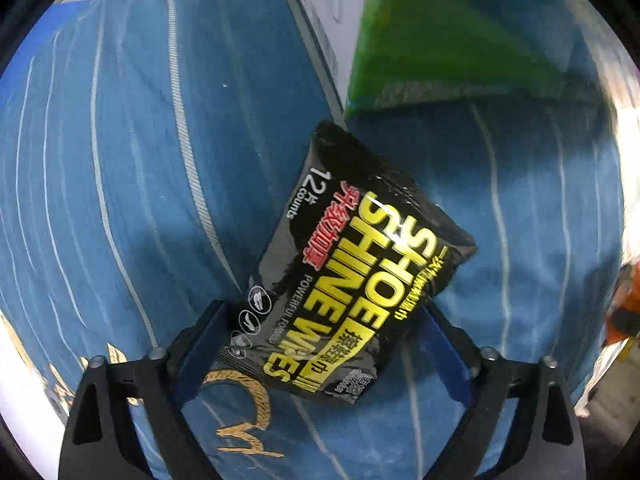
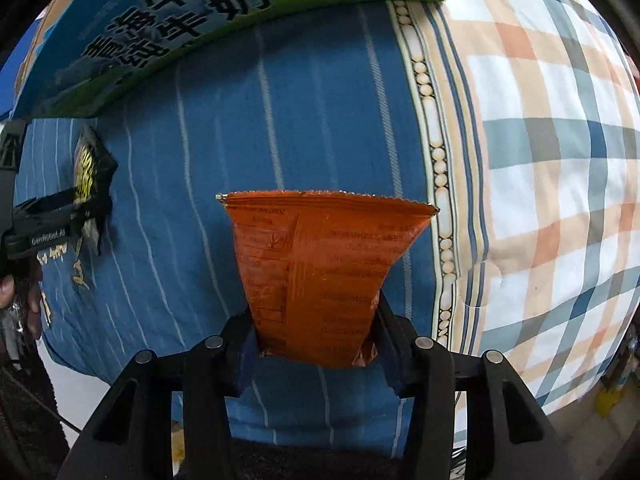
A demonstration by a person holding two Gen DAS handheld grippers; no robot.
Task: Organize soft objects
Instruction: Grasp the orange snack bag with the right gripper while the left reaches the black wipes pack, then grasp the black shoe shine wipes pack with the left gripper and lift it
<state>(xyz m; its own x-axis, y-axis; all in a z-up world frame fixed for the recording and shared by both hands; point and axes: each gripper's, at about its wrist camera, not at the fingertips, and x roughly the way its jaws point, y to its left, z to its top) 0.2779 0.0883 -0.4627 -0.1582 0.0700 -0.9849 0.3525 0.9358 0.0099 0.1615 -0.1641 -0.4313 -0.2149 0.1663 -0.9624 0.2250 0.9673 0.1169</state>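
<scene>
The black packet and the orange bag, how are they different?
The black packet has big yellow letters; the orange bag has only small dark print. The black packet sits tilted in the left gripper; the orange bag stands straight up in the right gripper, flaring wider at its top. Both are soft pouches held over the blue striped cloth.

A blue striped quilt (image 2: 312,112) covers the bed, meeting a plaid sheet (image 2: 560,160) along a beaded border band (image 2: 434,152). A green-and-blue printed carton (image 2: 172,20) stands behind.
</scene>
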